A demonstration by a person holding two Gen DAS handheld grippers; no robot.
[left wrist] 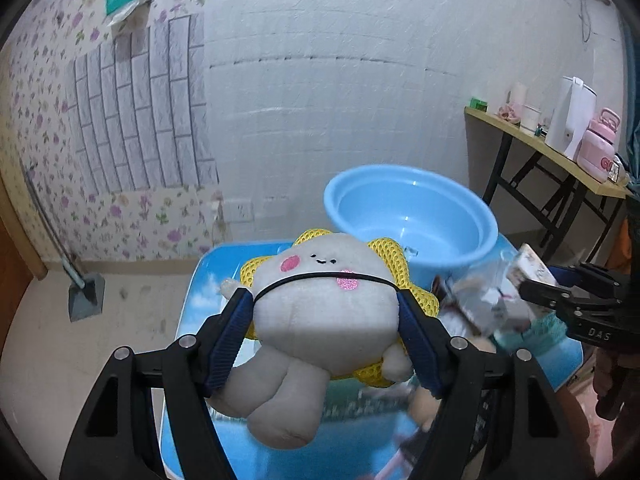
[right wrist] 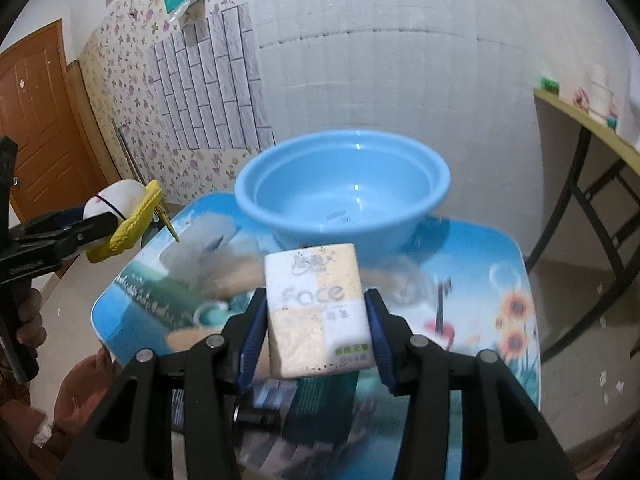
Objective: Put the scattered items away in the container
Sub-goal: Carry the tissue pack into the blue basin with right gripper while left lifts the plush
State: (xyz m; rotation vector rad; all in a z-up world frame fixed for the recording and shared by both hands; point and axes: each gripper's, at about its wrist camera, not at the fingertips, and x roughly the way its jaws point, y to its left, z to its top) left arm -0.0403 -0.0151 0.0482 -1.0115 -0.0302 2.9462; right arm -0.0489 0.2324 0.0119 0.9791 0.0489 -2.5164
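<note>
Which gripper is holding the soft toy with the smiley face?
The left gripper holds the plush toy, white with pink cheeks and a yellow mesh frill. The right gripper holds a flat tissue pack instead.

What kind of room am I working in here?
Most likely a lived-in room at home, not a lab: floral wallpaper with brick-pattern sheets stuck on, a wooden door, and a side table holding a white kettle and a pink flask.
</note>
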